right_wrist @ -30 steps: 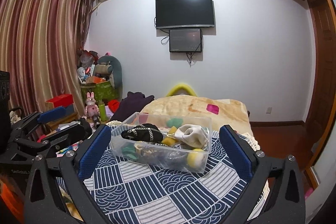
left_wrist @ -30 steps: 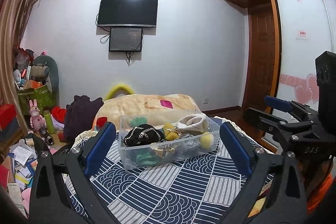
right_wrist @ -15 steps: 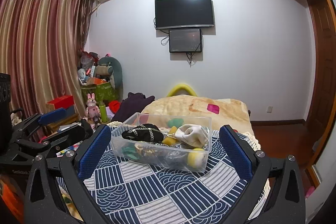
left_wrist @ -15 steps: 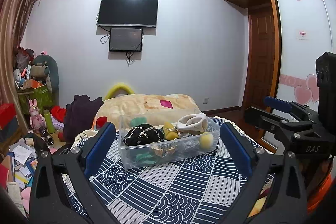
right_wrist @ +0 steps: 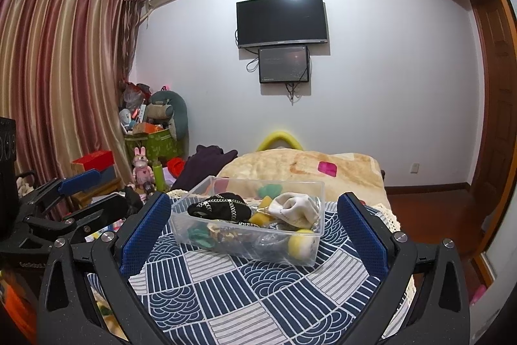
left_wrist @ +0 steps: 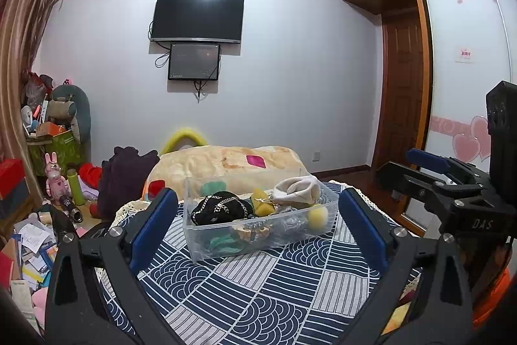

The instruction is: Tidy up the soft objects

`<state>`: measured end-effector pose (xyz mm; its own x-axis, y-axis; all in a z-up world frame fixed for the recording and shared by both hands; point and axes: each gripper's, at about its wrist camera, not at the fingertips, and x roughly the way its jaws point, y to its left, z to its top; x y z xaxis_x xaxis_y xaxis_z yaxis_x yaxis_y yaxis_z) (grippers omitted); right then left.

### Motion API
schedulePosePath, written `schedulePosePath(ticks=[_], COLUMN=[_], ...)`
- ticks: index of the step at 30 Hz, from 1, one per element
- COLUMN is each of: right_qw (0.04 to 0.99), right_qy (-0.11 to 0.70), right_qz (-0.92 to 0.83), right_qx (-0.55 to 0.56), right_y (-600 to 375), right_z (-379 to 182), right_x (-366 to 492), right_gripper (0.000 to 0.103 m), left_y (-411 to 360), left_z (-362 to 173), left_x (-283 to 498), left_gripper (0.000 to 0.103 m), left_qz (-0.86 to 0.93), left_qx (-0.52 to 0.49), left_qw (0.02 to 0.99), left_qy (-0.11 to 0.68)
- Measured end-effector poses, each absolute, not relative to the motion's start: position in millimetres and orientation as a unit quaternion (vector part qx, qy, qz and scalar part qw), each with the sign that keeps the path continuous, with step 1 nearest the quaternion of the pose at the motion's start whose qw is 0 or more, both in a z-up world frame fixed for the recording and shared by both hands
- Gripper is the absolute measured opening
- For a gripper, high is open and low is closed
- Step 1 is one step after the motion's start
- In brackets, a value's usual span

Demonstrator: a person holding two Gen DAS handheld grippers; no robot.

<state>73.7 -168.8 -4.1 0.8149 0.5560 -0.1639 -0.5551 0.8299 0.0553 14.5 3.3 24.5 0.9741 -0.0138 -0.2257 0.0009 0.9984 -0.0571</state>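
Centre frame, on the blue-and-white patterned cloth [left_wrist: 258, 290]: one clear plastic bin [left_wrist: 258, 228]. I count inside one black chain-trimmed pouch [left_wrist: 219, 209], one cream cloth bundle [left_wrist: 297, 188], one yellow ball [left_wrist: 317, 214]; the rest is a tangle. My left gripper [left_wrist: 258, 228] and right gripper [right_wrist: 255, 231] both gape wide, empty, short of it. Bedroom: two wall screens, striped curtains [right_wrist: 55, 70] left.
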Motion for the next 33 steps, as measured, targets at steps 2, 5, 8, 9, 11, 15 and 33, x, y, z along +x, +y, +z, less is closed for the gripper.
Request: schedulePosePath(ticks=[2,5,8,9,11,15,33], right_qw=[0.953,0.952,0.952,0.952,0.952,0.952,0.95], right_qy=[0.087,0.087,0.088,0.088,0.088,0.088,0.092], right_qz=[0.291,0.292,0.293,0.293,0.294,0.294,0.297], right_qx=[0.002,0.001,-0.001,-0.002,-0.002,-0.002,-0.002], right_y=[-168.1,-168.5,-168.2,-168.0,-167.7,-167.8,-164.8], right_z=[-3.8,-4.0,-4.5,-4.3,-4.4,-4.6,-5.5], right_x=[72.9,73.9,73.4,73.1,72.6,71.5,71.0], right_gripper=[0.103,0.103,0.103,0.103,0.103,0.103,0.103], left_y=[3.4,3.7,3.7,3.8,3.8,3.8,6.8], left_z=[24.7,24.7,24.6,24.5,24.4,24.1,20.8], left_x=[14.4,14.2,14.6,14.8,14.9,16.7,18.7], left_gripper=[0.101,0.101,0.102,0.102,0.102,0.103,0.103], left_qz=[-0.004,-0.004,-0.003,-0.004,-0.004,-0.005,-0.002], left_qx=[-0.028,-0.027,-0.028,-0.029,-0.029,-0.034,-0.045], left_qw=[0.993,0.993,0.993,0.993,0.993,0.993,0.991], left_qy=[0.114,0.113,0.113,0.114,0.114,0.117,0.122])
